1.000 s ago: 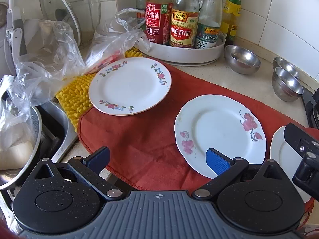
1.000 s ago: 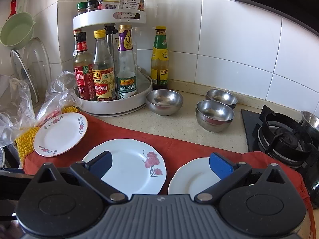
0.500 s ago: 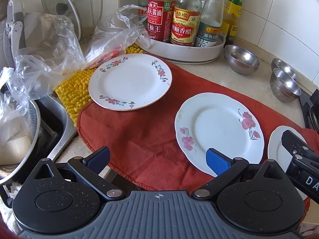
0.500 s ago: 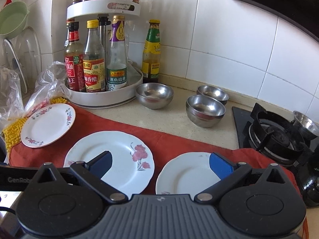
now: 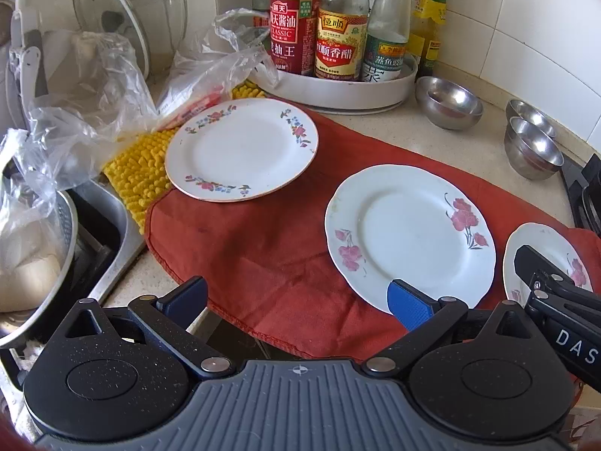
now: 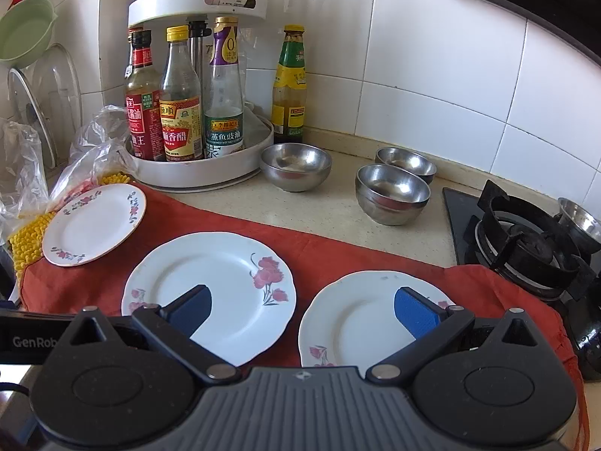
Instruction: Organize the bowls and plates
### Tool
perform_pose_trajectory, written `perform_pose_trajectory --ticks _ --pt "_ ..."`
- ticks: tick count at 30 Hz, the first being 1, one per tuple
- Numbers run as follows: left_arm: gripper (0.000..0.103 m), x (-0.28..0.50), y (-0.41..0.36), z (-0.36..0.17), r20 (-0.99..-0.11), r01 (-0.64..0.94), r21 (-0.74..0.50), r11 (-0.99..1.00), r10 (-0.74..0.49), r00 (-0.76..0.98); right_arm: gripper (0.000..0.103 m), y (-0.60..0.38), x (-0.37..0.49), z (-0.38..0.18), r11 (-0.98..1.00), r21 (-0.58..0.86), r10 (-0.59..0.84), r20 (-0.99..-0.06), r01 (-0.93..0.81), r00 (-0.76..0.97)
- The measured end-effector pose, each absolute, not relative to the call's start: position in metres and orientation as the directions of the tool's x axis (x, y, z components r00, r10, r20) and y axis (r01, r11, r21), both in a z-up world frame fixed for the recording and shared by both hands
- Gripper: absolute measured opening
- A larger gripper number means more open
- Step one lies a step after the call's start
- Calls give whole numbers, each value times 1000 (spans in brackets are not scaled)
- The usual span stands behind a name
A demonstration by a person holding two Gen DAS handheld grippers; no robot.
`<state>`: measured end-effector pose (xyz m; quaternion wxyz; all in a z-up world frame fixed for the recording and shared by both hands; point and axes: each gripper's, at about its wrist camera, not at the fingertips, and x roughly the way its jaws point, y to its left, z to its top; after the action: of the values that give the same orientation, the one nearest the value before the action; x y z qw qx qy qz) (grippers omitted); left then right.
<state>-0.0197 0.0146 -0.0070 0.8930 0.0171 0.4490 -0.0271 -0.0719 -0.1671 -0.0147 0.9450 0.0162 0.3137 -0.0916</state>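
Three white floral plates lie on a red cloth [image 5: 270, 248]: a far-left plate [image 5: 240, 148] [image 6: 94, 223], a large middle plate [image 5: 409, 233] [image 6: 218, 278] and a small right plate [image 5: 544, 251] [image 6: 360, 319]. Three steel bowls stand behind: one [image 6: 296, 165] by the bottle tray, two [image 6: 392, 191] [image 6: 407, 159] close together nearer the stove. My left gripper [image 5: 296, 298] hovers open over the cloth's near edge, its right pad over the middle plate's rim. My right gripper [image 6: 302, 306] is open above the gap between the middle and right plates.
A white turntable [image 6: 210, 173] with sauce bottles stands at the back, a green-labelled bottle [image 6: 289, 86] beside it. Plastic bags [image 5: 86, 112] and a yellow mat [image 5: 139, 173] lie left, by the sink [image 5: 97, 248]. A gas stove [image 6: 526, 240] is on the right.
Both grippers have drifted a little: the right view has swung rightward toward the small plate and stove, the left view has tilted slightly down. Nothing was picked up; jaws stay open.
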Motion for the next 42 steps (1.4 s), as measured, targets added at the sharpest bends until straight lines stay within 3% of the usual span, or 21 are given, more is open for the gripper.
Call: perform_pose_trajectory --ticks 42 --pt "103 -30 7 -8 -787 110 65 992 -17 616 103 -170 -84 -20 976 -23 -185 -606 215 773"
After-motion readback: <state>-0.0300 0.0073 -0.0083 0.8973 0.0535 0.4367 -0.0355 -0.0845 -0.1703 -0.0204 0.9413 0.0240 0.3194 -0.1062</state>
